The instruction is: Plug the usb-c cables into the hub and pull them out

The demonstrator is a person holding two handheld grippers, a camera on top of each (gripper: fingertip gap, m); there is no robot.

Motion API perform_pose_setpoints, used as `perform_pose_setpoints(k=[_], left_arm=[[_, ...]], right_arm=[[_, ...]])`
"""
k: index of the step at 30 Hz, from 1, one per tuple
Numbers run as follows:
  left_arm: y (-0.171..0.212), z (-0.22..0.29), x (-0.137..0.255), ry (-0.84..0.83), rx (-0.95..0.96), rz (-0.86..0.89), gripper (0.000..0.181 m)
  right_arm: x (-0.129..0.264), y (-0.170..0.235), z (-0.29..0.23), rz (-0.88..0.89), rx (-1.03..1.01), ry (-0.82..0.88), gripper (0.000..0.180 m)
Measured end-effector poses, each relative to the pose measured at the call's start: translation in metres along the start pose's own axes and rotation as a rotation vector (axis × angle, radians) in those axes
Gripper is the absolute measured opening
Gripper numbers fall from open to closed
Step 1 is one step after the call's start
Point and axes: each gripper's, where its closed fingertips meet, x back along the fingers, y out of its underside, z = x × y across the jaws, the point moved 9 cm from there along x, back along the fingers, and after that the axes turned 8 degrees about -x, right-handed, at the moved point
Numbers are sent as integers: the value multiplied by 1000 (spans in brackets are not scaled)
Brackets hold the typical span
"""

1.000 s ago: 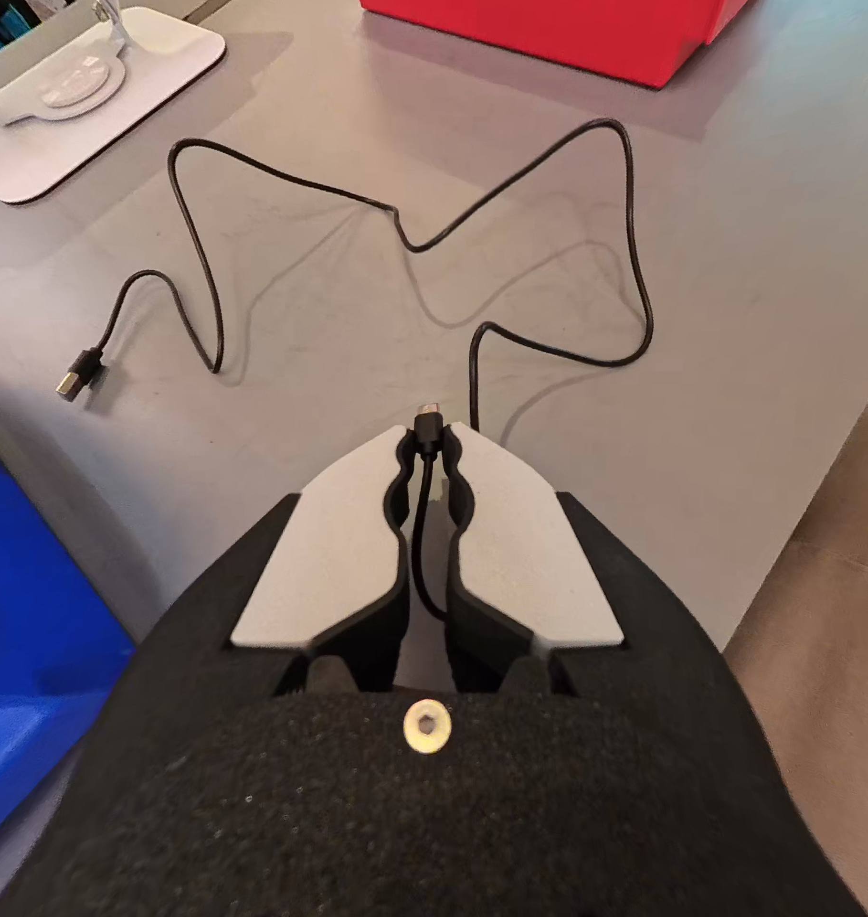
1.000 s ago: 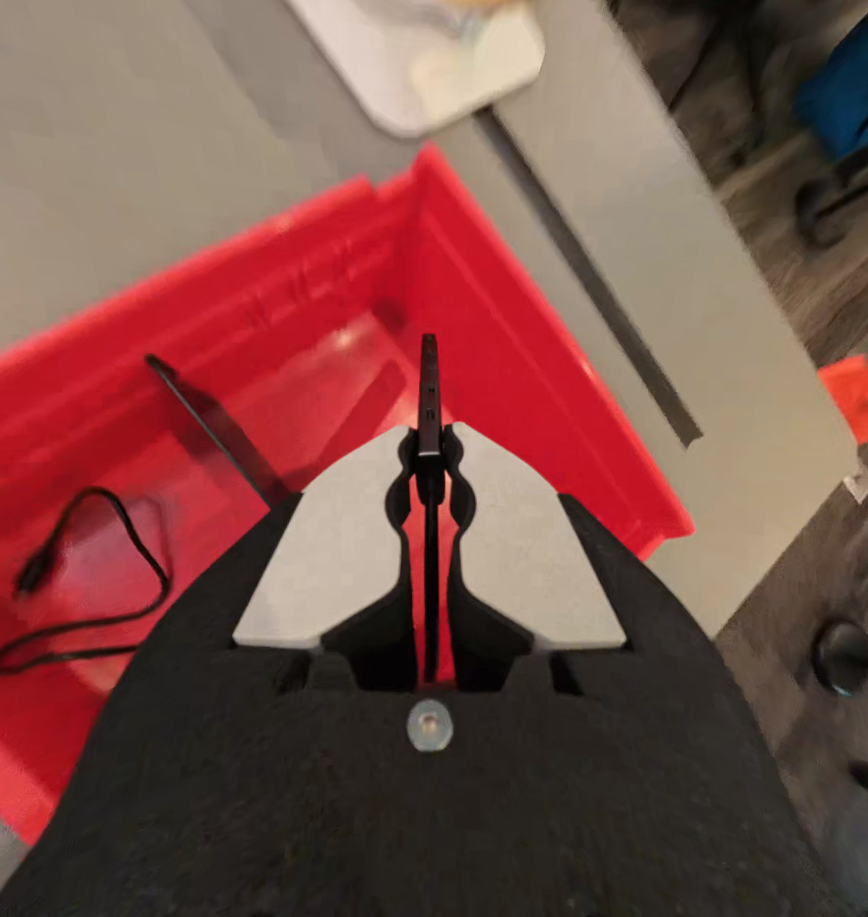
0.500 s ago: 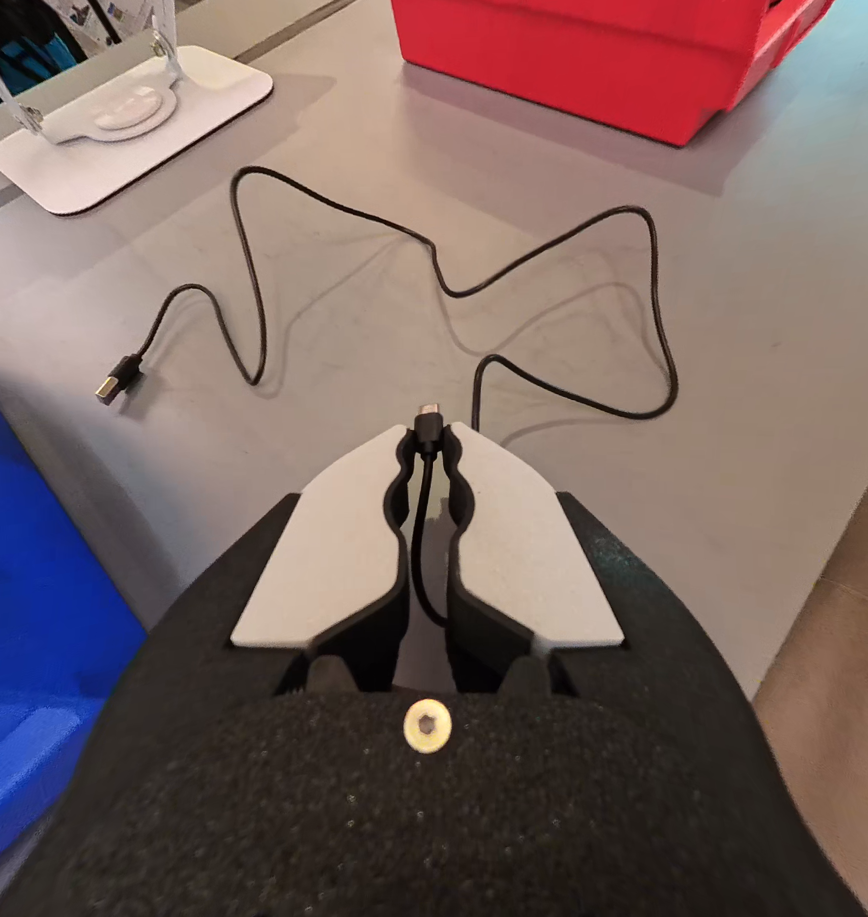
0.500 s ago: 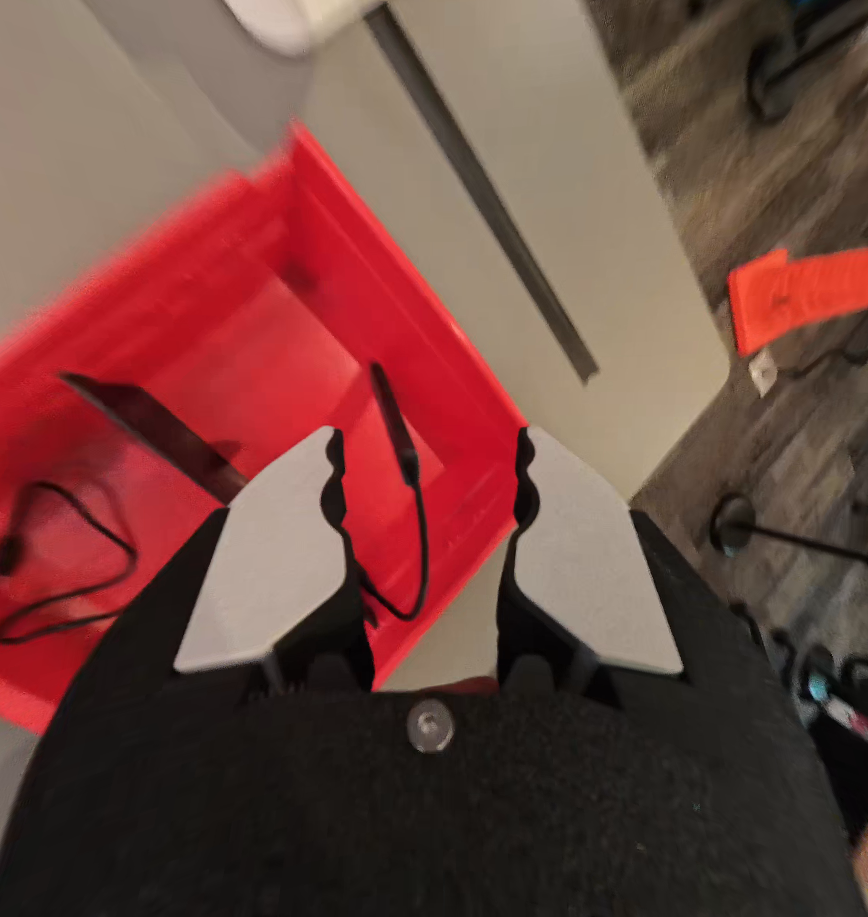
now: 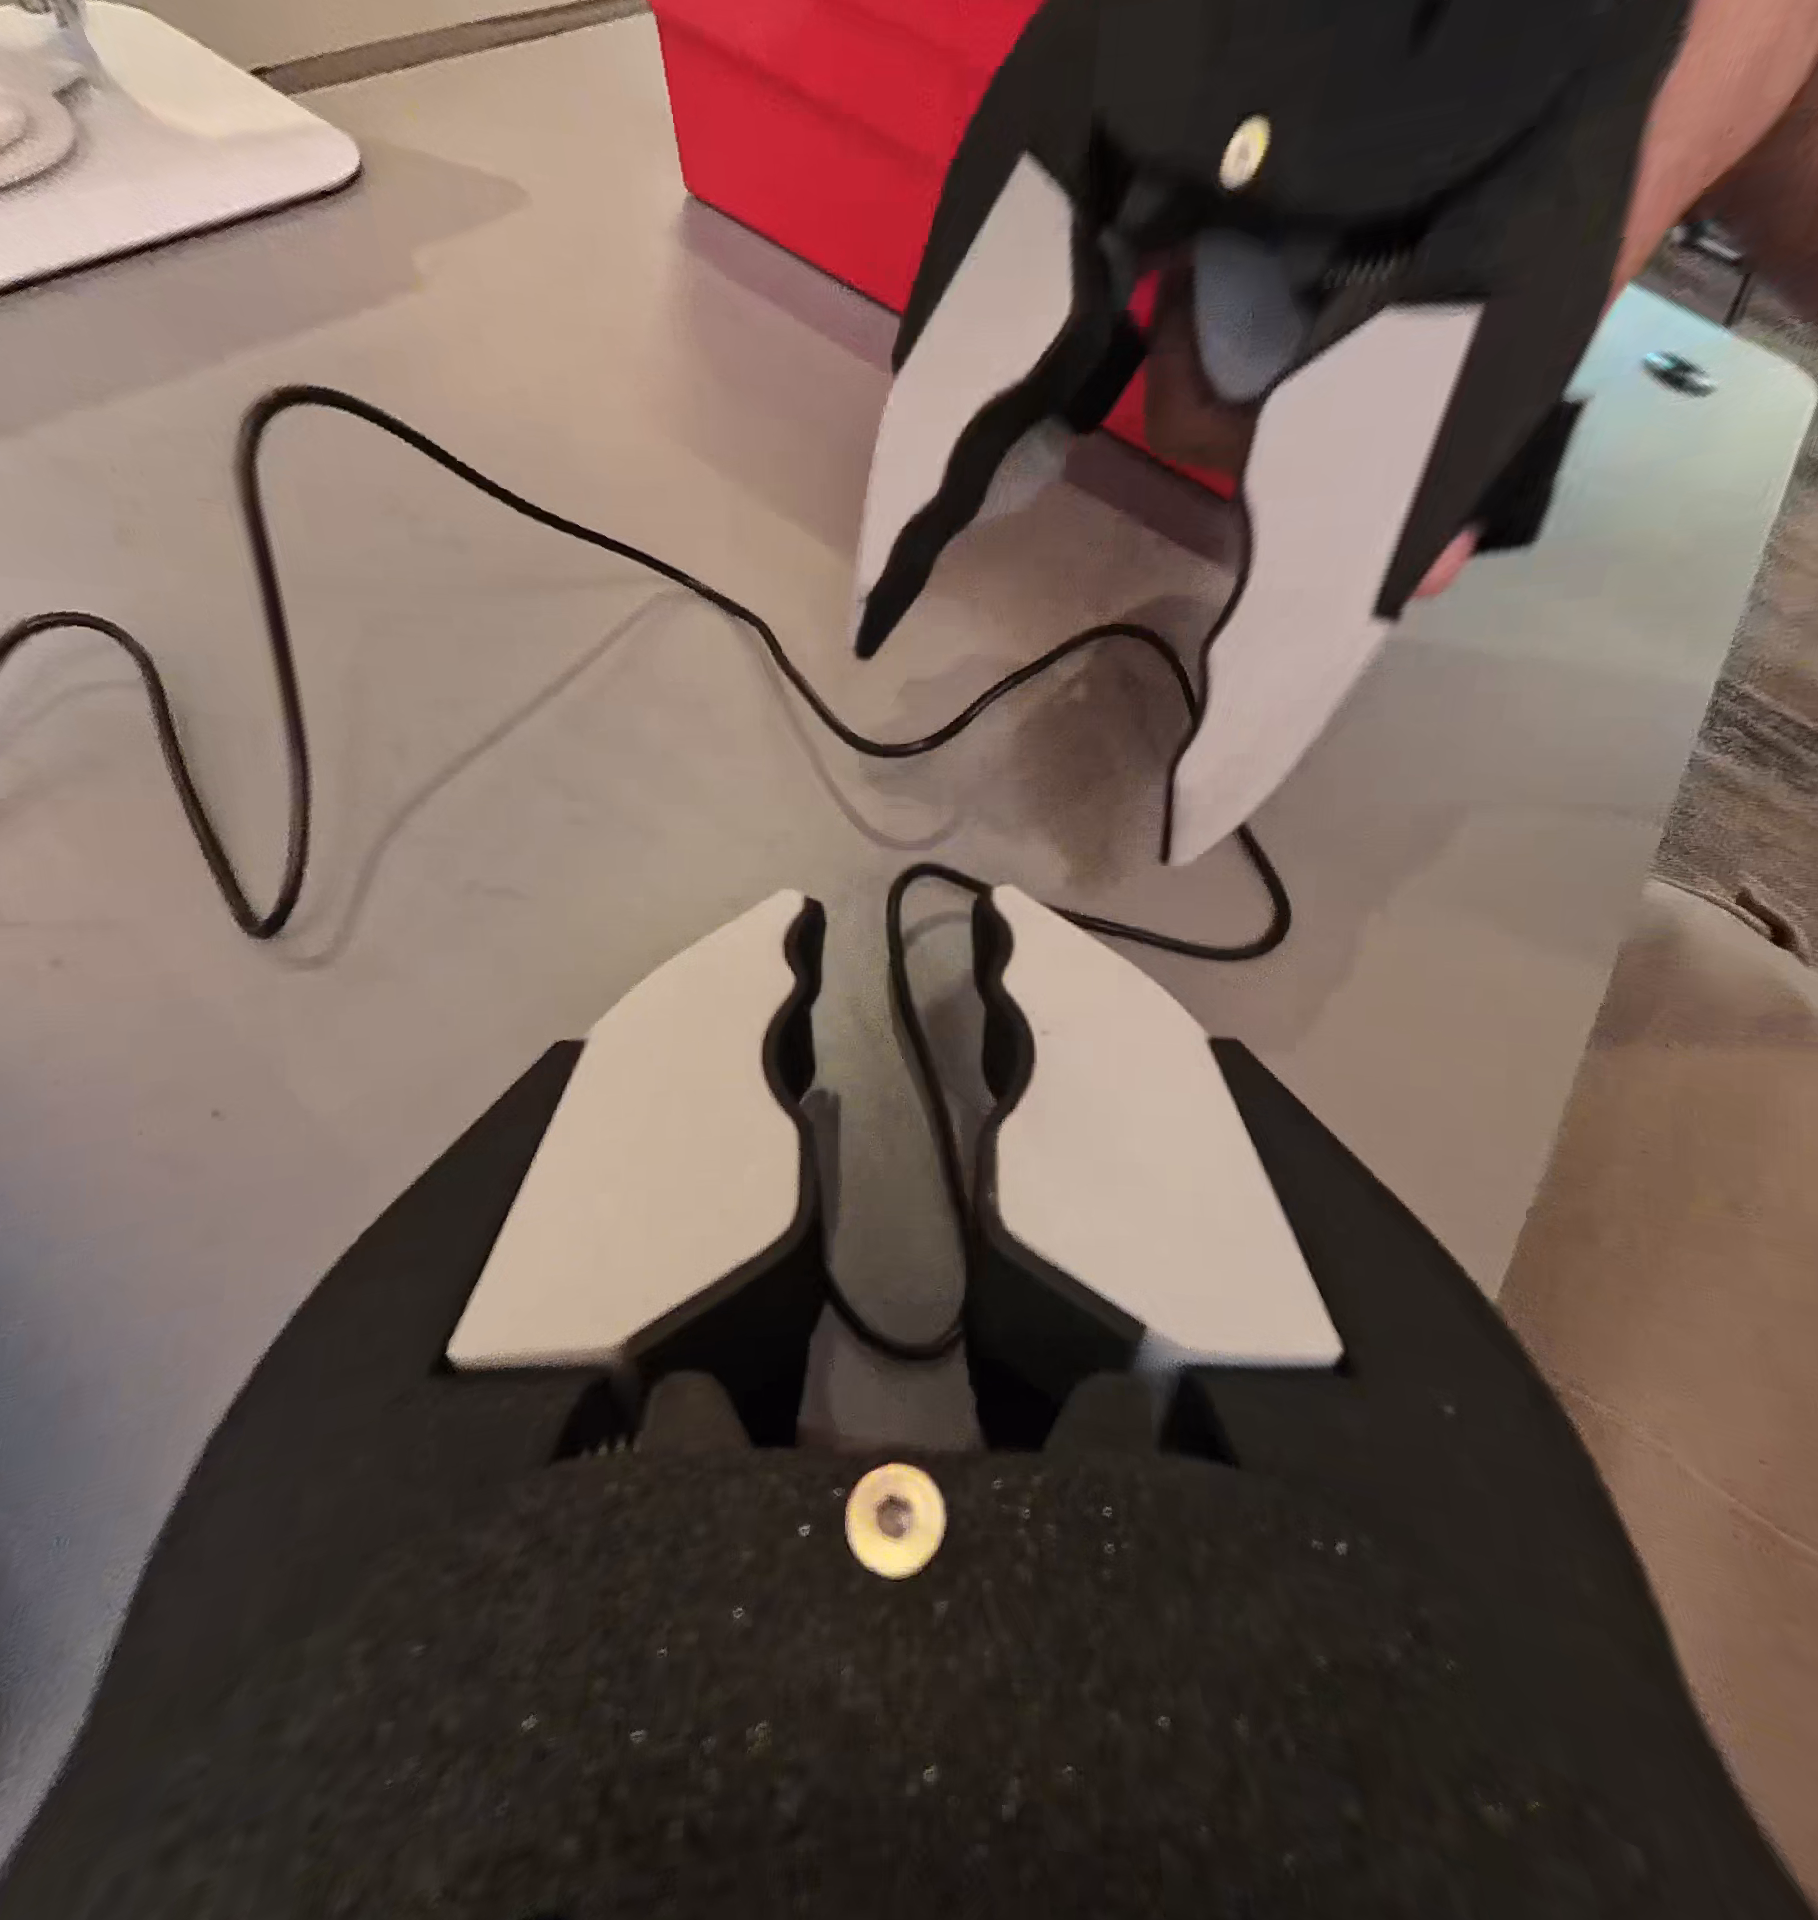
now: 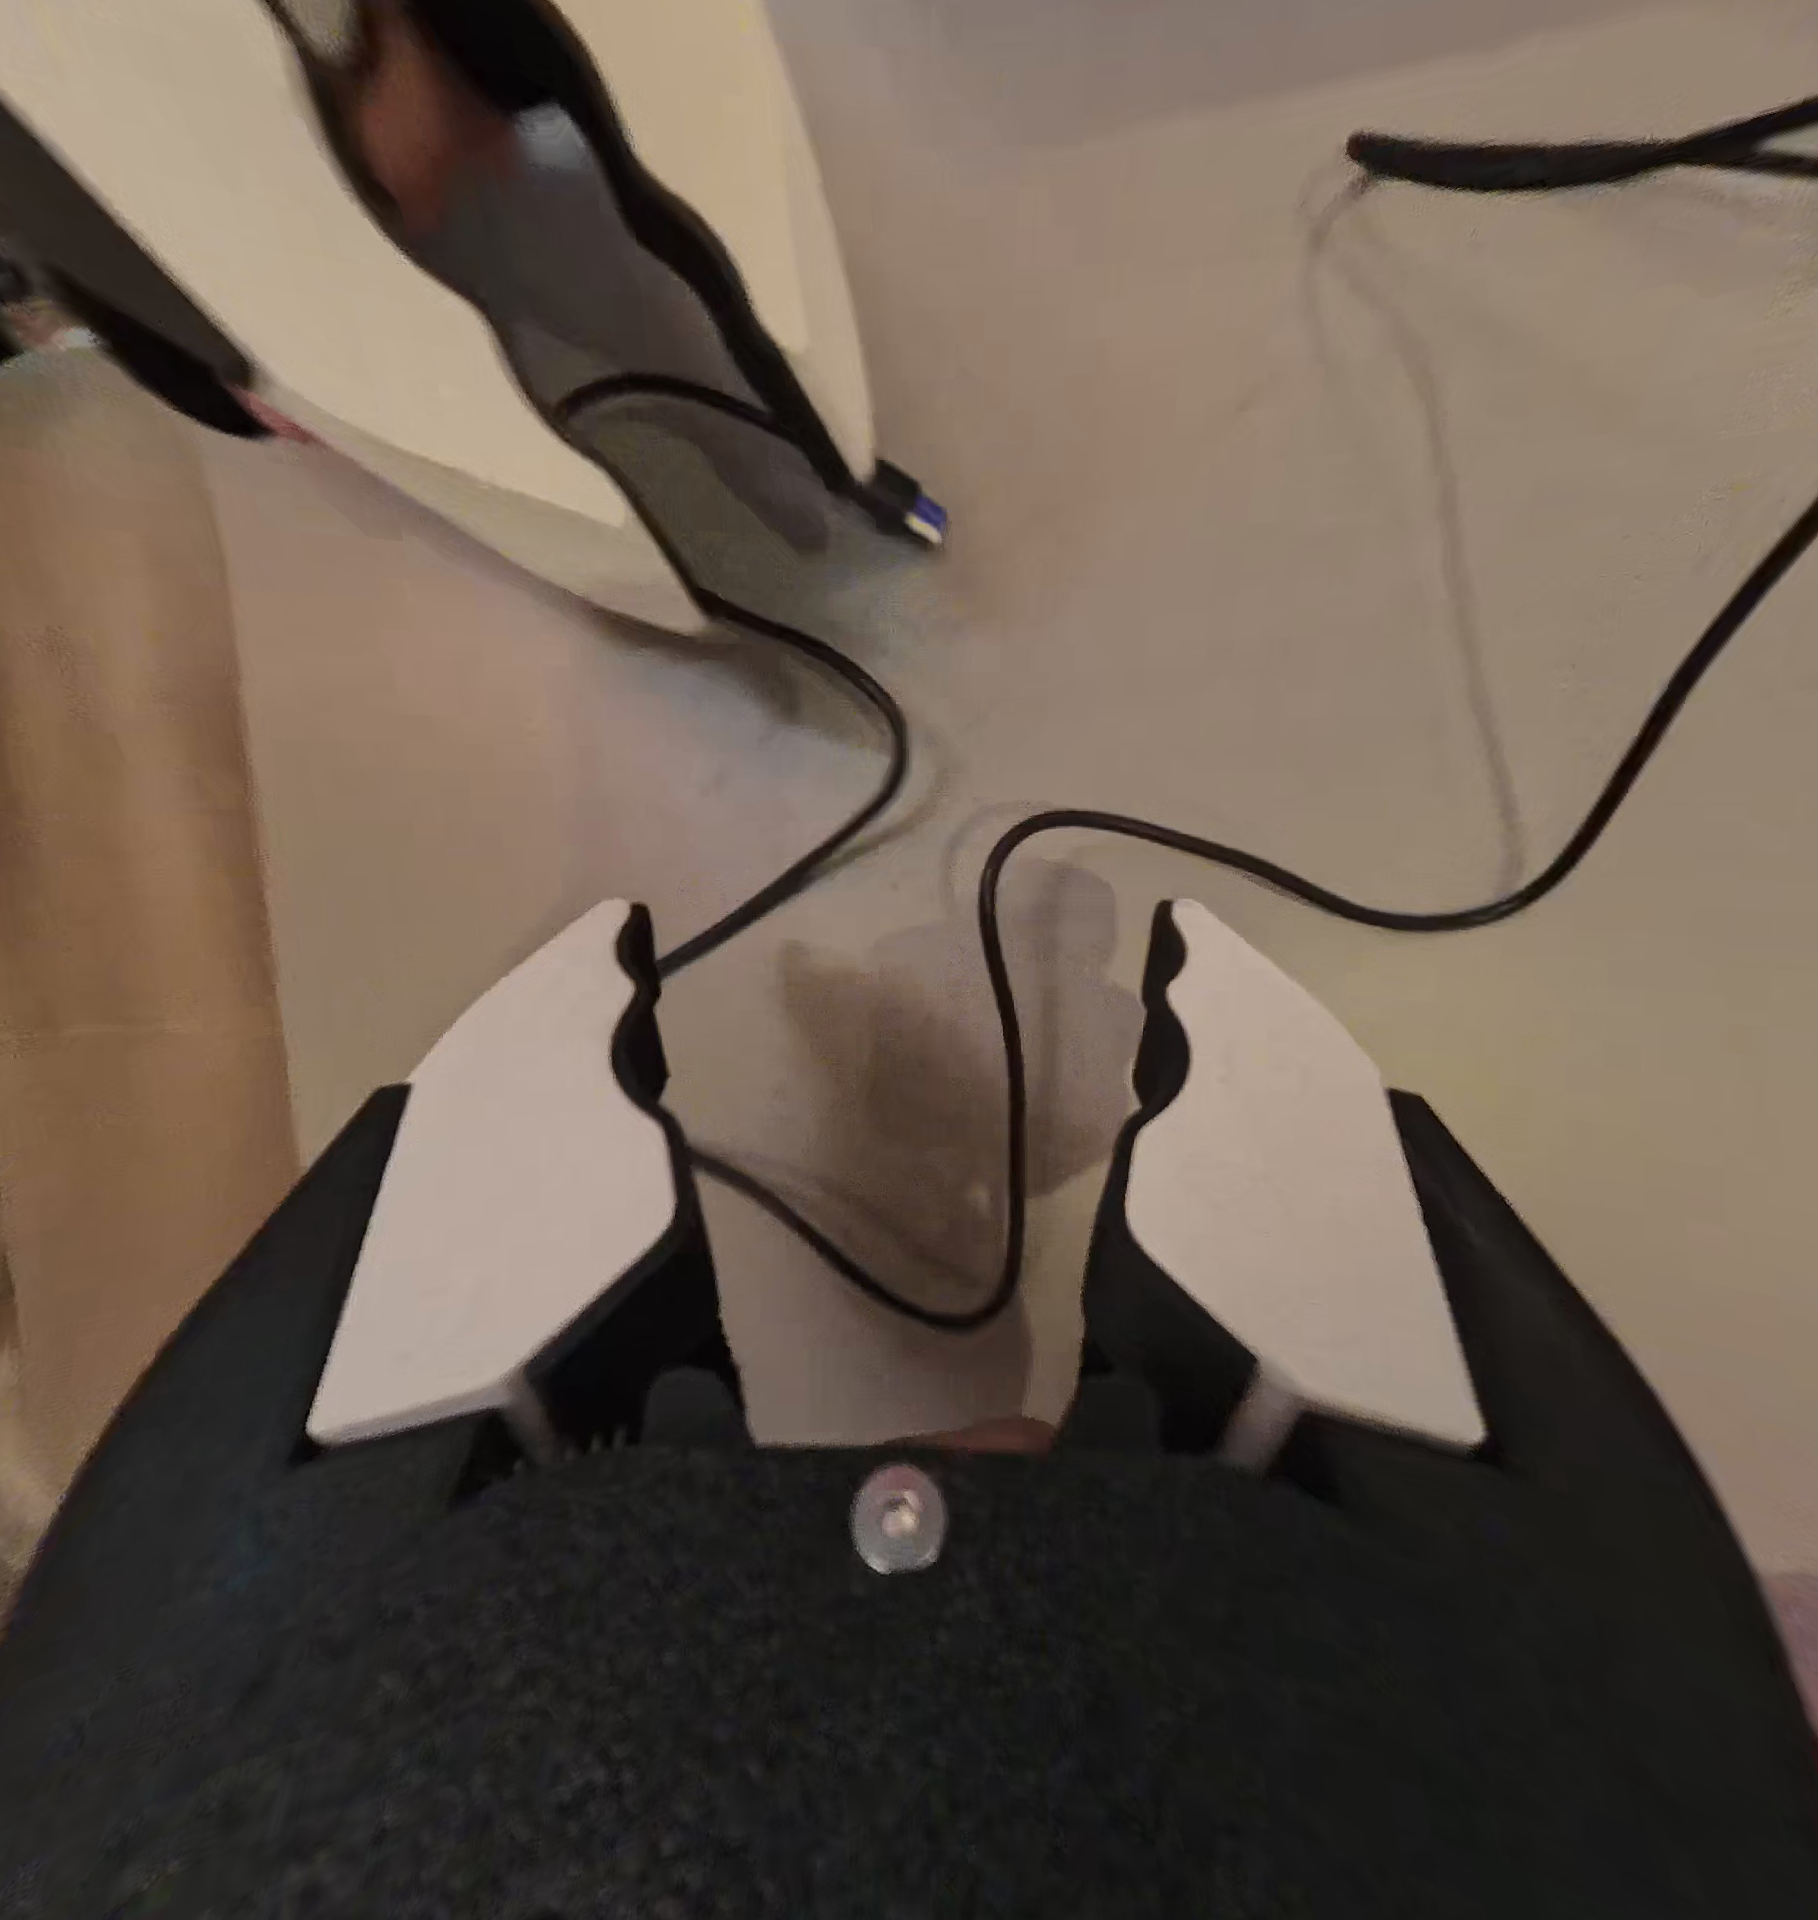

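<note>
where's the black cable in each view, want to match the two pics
Left wrist view: the black cable snakes across the grey table from the left edge and loops in between the left gripper.
Right wrist view: the same cable curls between the open right gripper and runs off to the upper right.
Shared landmark: the right gripper, seen from outside at upper right in the left wrist view.

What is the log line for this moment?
left gripper: open, cable runs between jaws | right gripper: open, over cable on table
</note>
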Motion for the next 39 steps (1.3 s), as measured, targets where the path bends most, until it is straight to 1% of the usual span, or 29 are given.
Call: perform_pose_setpoints(k=[1, 3, 6, 8, 9, 11, 12, 14, 17, 20, 22, 24, 25, 27, 29, 31, 33, 34, 35, 37, 39], left_arm=[[0, -2, 6, -3, -2, 16, 27], [3, -6, 19, -17, -13, 51, 27], [11, -12, 35, -53, -22, 73, 27], [16, -16, 44, -82, -8, 85, 27], [17, -17, 46, -85, 2, 89, 27], [18, -21, 49, -100, 21, 97, 27], [18, -22, 49, -101, 24, 99, 27], [19, -23, 50, -110, 24, 98, 25], [20, -26, 51, -130, 19, 87, 23], [20, -27, 53, -151, 11, 86, 21], [20, -29, 54, -158, 16, 87, 20], [19, -31, 52, -157, 28, 88, 19], [19, -32, 51, -147, 34, 89, 19], [19, -32, 50, -132, 46, 93, 18], [18, -33, 47, -118, 49, 90, 18], [18, -33, 45, -110, 46, 87, 17], [17, -32, 43, -102, 37, 79, 17], [17, -32, 42, -105, 31, 77, 16], [17, -33, 42, -110, 25, 73, 16], [17, -35, 43, -124, 14, 70, 16], [18, -37, 46, -131, 18, 72, 16]], right_arm=[[-5, 0, 1, 12, -15, 30, 93], [-12, 0, 3, 28, -38, 106, 93], [-23, 3, -2, -4, -34, 197, 81], [-27, 3, -9, 7, -35, 214, 73], [-27, 2, -12, 18, -38, 225, 52], [-28, 2, -14, 32, -15, 311, 16], [-29, 3, -15, 39, -5, 340, 10], [-27, 4, -18, 29, -7, 371, 4], [-5, 2, -23, 25, 75, 530, 3], [44, -11, -37, 59, 168, 722, 2], [81, -20, -51, 91, 210, 798, 1], [110, -27, -69, 119, 274, 764, 2], [119, -30, -79, 132, 331, 700, 2], [125, -34, -95, 131, 430, 547, 1], [117, -37, -92, 31, 438, 430, 2], [96, -41, -79, -48, 449, 329, 2], [66, -46, -67, -99, 443, 186, 2], [49, -49, -60, -120, 442, 156, 2], [32, -52, -52, -150, 443, 140, 2], [-1, -56, -38, -209, 474, 159, 12], [-26, -60, -29, -214, 529, 197, 22]])
